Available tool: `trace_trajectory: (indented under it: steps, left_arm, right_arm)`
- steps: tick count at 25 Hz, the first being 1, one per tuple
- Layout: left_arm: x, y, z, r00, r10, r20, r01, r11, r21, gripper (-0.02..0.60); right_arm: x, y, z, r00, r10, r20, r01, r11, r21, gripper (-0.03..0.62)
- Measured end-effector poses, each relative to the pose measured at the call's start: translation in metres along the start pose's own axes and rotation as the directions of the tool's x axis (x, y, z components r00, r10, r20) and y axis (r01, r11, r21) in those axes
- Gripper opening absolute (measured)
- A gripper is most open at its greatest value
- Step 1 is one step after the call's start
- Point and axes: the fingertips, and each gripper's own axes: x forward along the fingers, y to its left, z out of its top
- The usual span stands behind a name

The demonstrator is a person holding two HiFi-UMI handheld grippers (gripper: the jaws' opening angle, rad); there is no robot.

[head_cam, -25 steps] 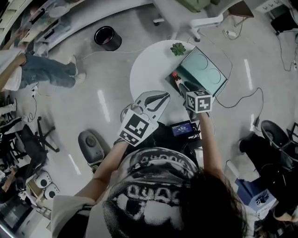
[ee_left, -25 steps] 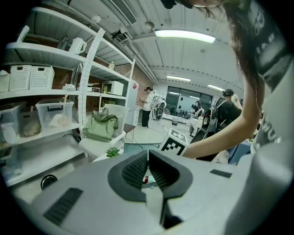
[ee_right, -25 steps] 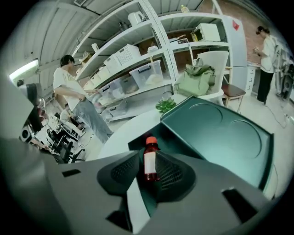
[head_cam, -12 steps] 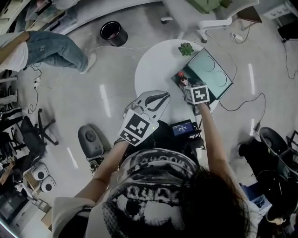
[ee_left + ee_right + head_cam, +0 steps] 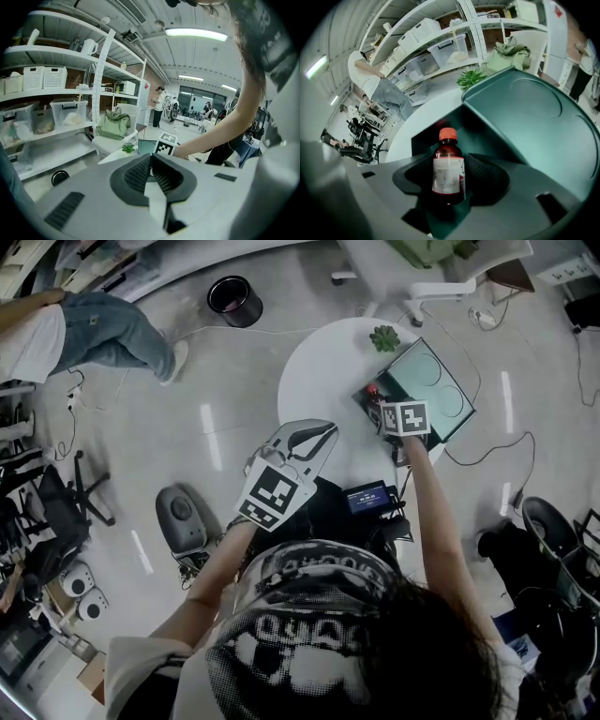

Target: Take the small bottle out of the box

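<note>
Right gripper (image 5: 452, 165): you are opening its jaws, the pads coming clear of the small bottle (image 5: 448, 177) between them.
Bottle: standing upright (orange cap up) at the dark open end of the teal box (image 5: 525, 117).
Left gripper (image 5: 151, 161): you are holding it clenched on nothing, at the white table's (image 5: 319, 381) edge.

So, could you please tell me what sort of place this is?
Probably a lab or workshop-style workspace: open shelves stacked with storage bins, office chairs on a polished floor, and other people working in the background.
</note>
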Motion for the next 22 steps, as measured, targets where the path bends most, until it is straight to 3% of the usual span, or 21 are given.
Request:
trace_trajectory:
  steps: [4, 15, 22]
  left_arm:
    - [-0.002, 0.004, -0.001, 1.000, -0.002, 0.000, 0.002, 1.000, 0.001, 0.018]
    - [-0.009, 0.010, -0.009, 1.000, -0.009, -0.007, 0.009, 1.000, 0.013, 0.018]
    - [-0.024, 0.021, -0.017, 1.000, 0.012, -0.011, -0.012, 1.000, 0.005, 0.018]
  right_arm:
    - [0.003, -0.002, -0.001, 1.000, 0.003, 0.005, -0.003, 0.998, 0.065, 0.238]
    - [0.002, -0.007, -0.001, 0.999, -0.023, 0.028, 0.021, 0.998, 0.053, 0.219]
    - [-0.022, -0.005, 0.007, 0.995, -0.016, 0.100, 0.011, 0.998, 0.058, 0.219]
